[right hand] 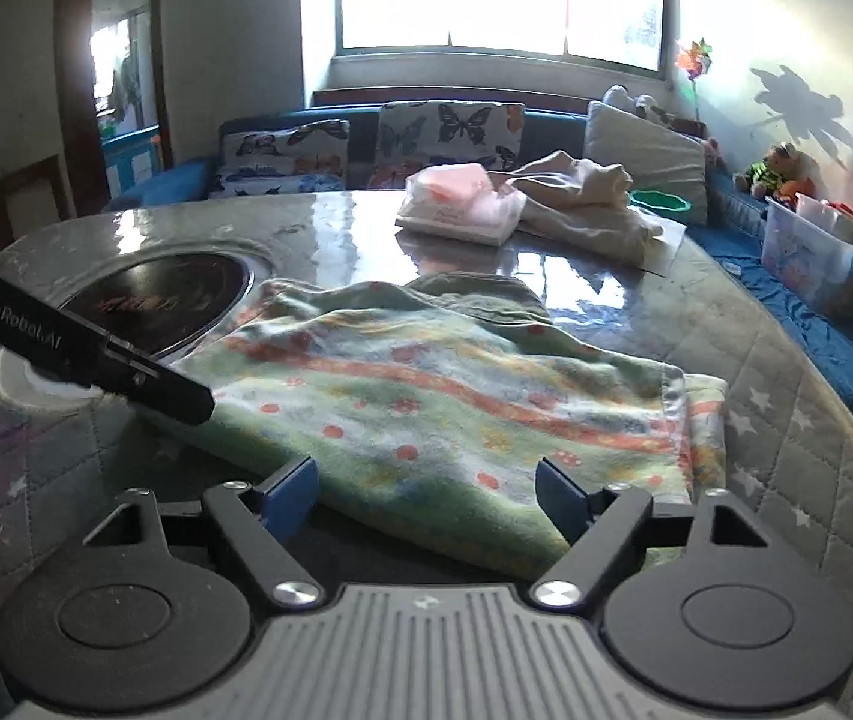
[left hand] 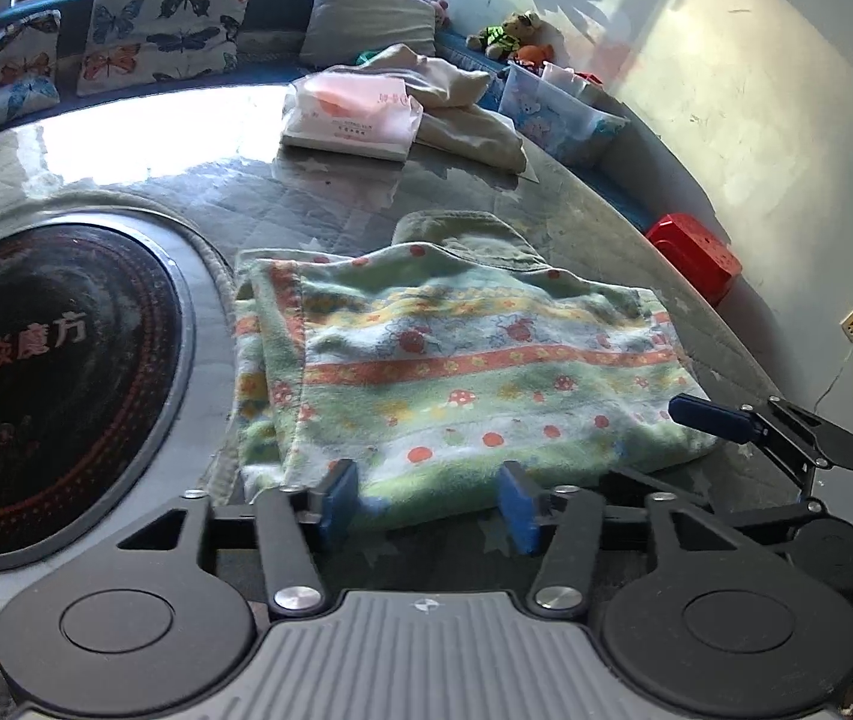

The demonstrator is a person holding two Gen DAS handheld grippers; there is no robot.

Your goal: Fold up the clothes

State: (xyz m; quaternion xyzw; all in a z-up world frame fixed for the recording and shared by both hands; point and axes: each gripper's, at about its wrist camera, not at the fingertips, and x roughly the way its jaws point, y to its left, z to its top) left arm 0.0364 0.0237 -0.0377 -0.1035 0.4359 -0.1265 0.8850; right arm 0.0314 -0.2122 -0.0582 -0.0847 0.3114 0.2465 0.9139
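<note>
A round table (right hand: pixel 546 276) with a glossy grey top fills both wrist views, and the scene runs from left to right as follows. At the far left a black circular induction hob (left hand: pixel 48 384) with red lettering is set into the tabletop. Just right of it lies the task's thing, a green patterned towel (left hand: pixel 456 372) with orange flower bands, red mushrooms and dots, resting flat on the near part of the table as a rough rectangle of more than one layer, doubled edges showing at one side. A plain olive-green cloth (left hand: pixel 474 237) pokes out from under its far edge. The left gripper (left hand: pixel 426 501) sits at the towel's near hem with its blue pads spread apart, holding nothing, though the hem lies between them. The right gripper (right hand: pixel 426 495) is likewise spread wide at the near edge, its fingers either side of the fabric without pinching it. Farther back, a pack of tissues (left hand: pixel 354 117) and a crumpled cream garment (left hand: pixel 462 114) lie together, well apart from the towel. At the far right, a clear storage box (right hand: pixel 810 255) stands on a blue bench. Judging progress: the towel already looks folded at least once, so it may be finished or awaiting another fold; the cream garment looks unfolded.
</note>
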